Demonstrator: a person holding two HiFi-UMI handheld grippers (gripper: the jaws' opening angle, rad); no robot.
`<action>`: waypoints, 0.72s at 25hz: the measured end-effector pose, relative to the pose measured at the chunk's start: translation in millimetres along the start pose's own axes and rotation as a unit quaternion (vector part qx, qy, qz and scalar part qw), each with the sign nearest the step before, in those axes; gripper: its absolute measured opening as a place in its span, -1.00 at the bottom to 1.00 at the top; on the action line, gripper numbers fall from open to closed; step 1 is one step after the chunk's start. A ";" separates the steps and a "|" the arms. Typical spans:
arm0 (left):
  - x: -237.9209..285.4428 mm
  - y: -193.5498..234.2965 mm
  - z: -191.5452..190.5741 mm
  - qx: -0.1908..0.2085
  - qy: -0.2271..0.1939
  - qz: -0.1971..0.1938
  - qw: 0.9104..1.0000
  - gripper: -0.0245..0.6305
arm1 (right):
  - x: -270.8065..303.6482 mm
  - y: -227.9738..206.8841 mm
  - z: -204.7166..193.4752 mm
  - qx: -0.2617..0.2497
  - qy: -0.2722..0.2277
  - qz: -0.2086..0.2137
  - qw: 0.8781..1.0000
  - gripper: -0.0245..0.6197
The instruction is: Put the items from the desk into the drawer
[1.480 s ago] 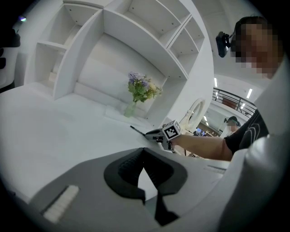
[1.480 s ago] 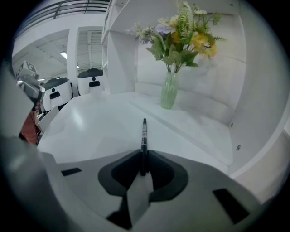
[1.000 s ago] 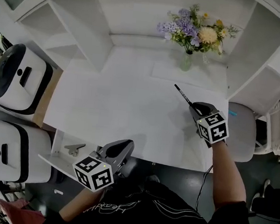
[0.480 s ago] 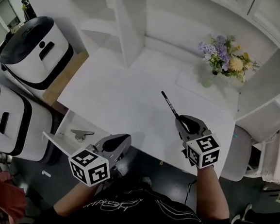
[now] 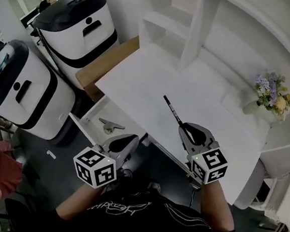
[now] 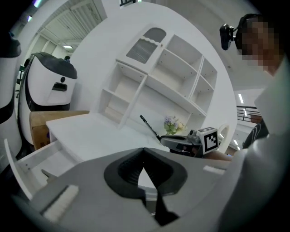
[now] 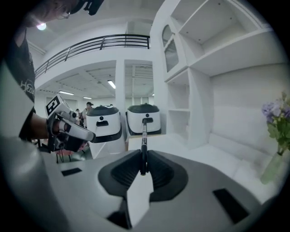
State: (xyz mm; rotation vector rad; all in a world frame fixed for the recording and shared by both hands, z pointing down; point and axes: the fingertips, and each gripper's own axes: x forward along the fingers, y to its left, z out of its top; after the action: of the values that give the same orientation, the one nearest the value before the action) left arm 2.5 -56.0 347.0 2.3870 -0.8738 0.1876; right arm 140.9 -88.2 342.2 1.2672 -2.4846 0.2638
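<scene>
Pen sticking far out of right gripper, jaws clenching only its end; risking pivoting loose, missing drawer under desk near edge. Left gripper sitting clamped, empty.

The pen's rear end vanishes between the right gripper's closed pads, so its full length cannot be judged. A small grey object lies in the open drawer, too small to identify, and the left gripper blocks part of the drawer's near side from the head view. The flowers are cut by the right gripper view's edge, their vase a pale blur. The nearer white machine runs off the head view's left side; the person's torso off its bottom.
</scene>
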 end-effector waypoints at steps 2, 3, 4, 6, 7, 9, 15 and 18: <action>-16.9 21.6 -0.7 -0.010 -0.004 0.015 1.000 -0.90 | 24.2 21.0 3.8 -0.006 0.004 0.022 1.000 -0.73; -24.9 32.2 -1.8 -0.016 -0.006 0.023 1.000 -0.90 | 36.1 30.8 5.1 -0.009 0.007 0.032 0.999 -0.73; -32.7 42.4 -3.4 -0.022 -0.007 0.031 0.999 -0.90 | 47.7 40.5 5.6 -0.010 0.010 0.042 0.999 -0.73; -48.1 61.0 -7.6 -0.035 -0.009 0.046 0.998 -0.90 | 69.6 60.0 4.6 -0.013 0.018 0.063 0.998 -0.73; -55.7 69.7 -9.7 -0.041 -0.011 0.053 0.998 -0.90 | 80.1 70.0 3.3 -0.014 0.023 0.074 0.997 -0.73; -70.3 87.0 -12.4 -0.050 -0.014 0.065 0.997 -0.90 | 100.6 90.2 0.5 -0.016 0.033 0.093 0.995 -0.73; -104.2 136.2 -20.6 -0.074 -0.019 0.091 0.993 -0.90 | 161.2 149.1 -24.7 -0.027 0.077 0.146 0.986 -0.73; -118.0 156.9 -30.7 -0.086 -0.011 0.099 0.991 -0.90 | 187.3 171.5 -48.4 -0.025 0.108 0.159 0.981 -0.73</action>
State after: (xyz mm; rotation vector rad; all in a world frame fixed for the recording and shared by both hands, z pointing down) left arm -185.5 -70.4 409.5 2.1478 -1.0929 0.1560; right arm -90.0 -112.8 456.0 0.7724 -2.4757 0.3919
